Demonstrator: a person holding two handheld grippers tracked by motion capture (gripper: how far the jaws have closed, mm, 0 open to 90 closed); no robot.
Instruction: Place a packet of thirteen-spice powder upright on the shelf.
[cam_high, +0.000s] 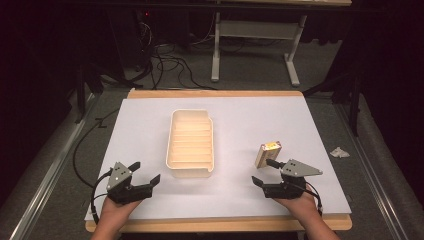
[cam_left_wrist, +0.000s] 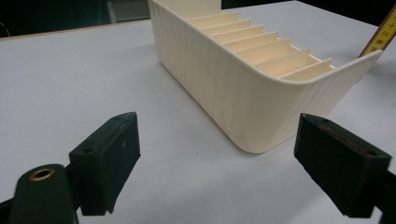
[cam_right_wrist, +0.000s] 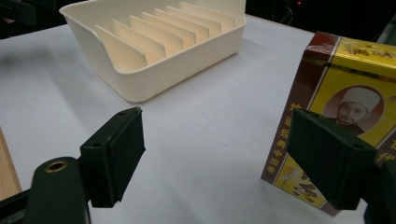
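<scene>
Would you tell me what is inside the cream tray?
The tray holds thin upright dividers forming empty slots. The near wall hides the floor of the closest slot.

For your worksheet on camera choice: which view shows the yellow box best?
The right gripper view: the yellow box stands close, print visible. The high view shows it small; the left gripper view catches just a corner behind the tray.

From above our side we look forward and down on the whole desk (cam_high: 150, 115). Each tool's camera sits low and close, looking along its jaws. All three views share the cream tray (cam_high: 191, 145) (cam_left_wrist: 243, 93) (cam_right_wrist: 154, 70).
</scene>
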